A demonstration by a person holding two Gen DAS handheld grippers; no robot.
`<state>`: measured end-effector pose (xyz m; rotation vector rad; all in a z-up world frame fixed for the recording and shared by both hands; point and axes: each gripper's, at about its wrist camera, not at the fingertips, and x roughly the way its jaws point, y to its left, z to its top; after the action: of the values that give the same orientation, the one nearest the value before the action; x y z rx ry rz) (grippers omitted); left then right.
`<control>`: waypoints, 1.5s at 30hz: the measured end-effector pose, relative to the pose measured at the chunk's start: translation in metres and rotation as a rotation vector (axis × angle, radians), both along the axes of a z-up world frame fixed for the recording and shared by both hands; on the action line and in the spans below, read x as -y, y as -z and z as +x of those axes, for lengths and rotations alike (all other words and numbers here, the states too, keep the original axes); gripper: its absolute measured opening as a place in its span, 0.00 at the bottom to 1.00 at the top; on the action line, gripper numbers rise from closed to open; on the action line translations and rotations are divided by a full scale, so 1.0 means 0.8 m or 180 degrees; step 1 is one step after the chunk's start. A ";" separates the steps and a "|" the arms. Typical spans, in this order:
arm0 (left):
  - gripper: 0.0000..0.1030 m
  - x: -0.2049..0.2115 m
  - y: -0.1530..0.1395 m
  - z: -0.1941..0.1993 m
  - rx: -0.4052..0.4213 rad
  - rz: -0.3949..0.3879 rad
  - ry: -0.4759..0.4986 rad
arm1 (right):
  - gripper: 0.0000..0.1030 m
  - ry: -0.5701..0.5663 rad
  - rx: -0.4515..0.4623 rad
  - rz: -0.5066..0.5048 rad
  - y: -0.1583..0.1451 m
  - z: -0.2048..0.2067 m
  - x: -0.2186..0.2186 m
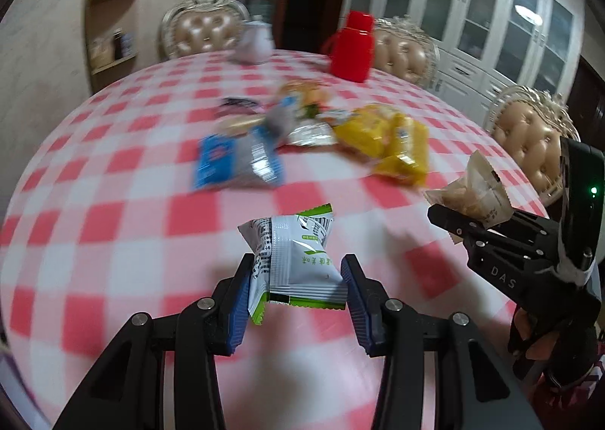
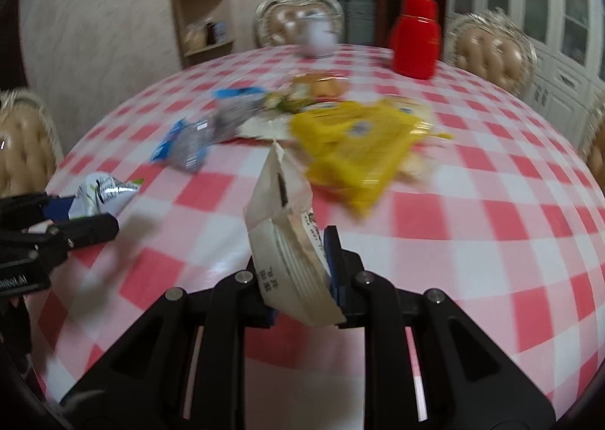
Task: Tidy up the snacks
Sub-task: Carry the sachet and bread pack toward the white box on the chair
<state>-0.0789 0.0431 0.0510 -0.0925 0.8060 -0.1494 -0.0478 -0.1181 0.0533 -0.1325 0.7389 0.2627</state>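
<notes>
Across the frame a red-and-white checked bench (image 1: 124,203), blurred snack pile (image 1: 302,135) at centre – yellow packets (image 2: 355,150), blue packets (image 1: 234,161), left gripper (image 1: 297,275) clamping a green-and-white snack packet (image 1: 298,260) at lower centre, right gripper (image 2: 298,278) pinched tight on a beige snack packet (image 2: 287,241).

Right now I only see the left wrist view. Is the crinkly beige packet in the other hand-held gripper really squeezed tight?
Observer: Yes. The right hand-held gripper is shut on the beige snack packet, pinching its lower end.
Operator: Is there writing on it?
Observer: Dark print runs along its lower edge, too blurred to read.
Operator: What's hiding left of my view?
Observer: Another tufted chair stands at the table's left edge.
Operator: And my packet?
Observer: From there, the green-and-white snack packet pokes out past the left hand-held gripper, above the checkered tablecloth.
</notes>
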 end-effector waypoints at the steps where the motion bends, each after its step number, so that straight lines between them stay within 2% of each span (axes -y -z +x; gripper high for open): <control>1: 0.45 -0.011 0.002 -0.007 -0.0013 -0.0002 -0.0046 | 0.22 -0.0046 0.0004 -0.0026 0.001 -0.002 -0.010; 12: 0.45 -0.120 0.005 -0.086 -0.0049 0.0069 -0.0536 | 0.22 -0.0504 0.0057 -0.0362 0.017 -0.040 -0.138; 27: 0.45 -0.226 0.002 -0.203 0.0046 0.0089 -0.1086 | 0.22 -0.1074 0.0159 -0.0627 0.030 -0.117 -0.272; 41: 0.45 -0.313 0.030 -0.316 -0.0192 0.0266 -0.1523 | 0.22 -0.1743 0.0219 -0.0819 0.033 -0.204 -0.390; 45: 0.45 -0.339 0.042 -0.330 -0.0284 0.0286 -0.1686 | 0.22 -0.2031 0.0208 -0.0860 0.036 -0.238 -0.427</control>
<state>-0.3431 0.3140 0.0175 -0.2254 0.8506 0.3932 -0.2383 0.2232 0.0249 -0.6350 0.6483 0.7615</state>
